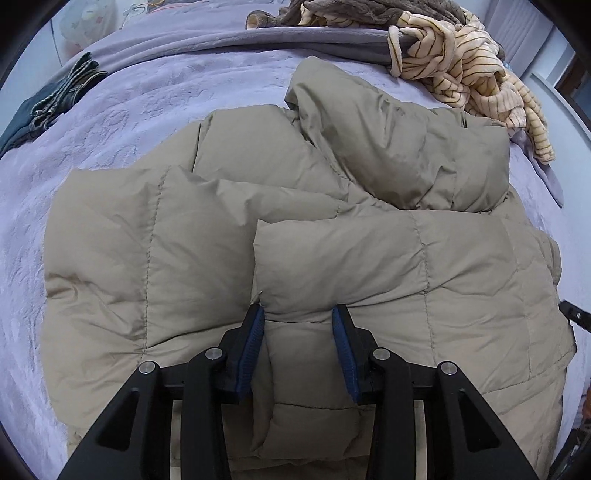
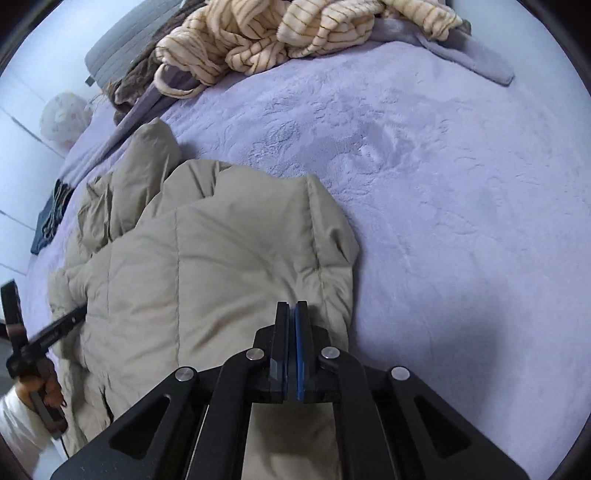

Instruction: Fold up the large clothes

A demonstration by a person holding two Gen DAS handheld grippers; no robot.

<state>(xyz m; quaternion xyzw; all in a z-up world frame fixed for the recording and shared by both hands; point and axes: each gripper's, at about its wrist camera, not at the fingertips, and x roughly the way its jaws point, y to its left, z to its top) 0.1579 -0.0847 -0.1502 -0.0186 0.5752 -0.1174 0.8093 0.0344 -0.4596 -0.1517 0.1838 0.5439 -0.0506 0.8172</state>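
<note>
A large beige puffer jacket (image 1: 207, 236) lies partly folded on the lavender bed; it also shows in the right wrist view (image 2: 207, 258). My left gripper (image 1: 298, 314) is shut on a puffy fold of the jacket, the padding squeezed between its blue pads (image 1: 255, 339). My right gripper (image 2: 292, 306) is shut with its fingers pressed together, just above the jacket's right edge; nothing shows between them. The left gripper and the hand holding it appear at the left edge of the right wrist view (image 2: 48, 332).
A cream striped fleece garment (image 1: 465, 70) and a brown one (image 1: 332, 11) lie at the bed's far side on a grey blanket (image 1: 295, 40). A dark folded garment (image 1: 55, 99) lies far left. Bare lavender blanket (image 2: 461, 203) spreads right of the jacket.
</note>
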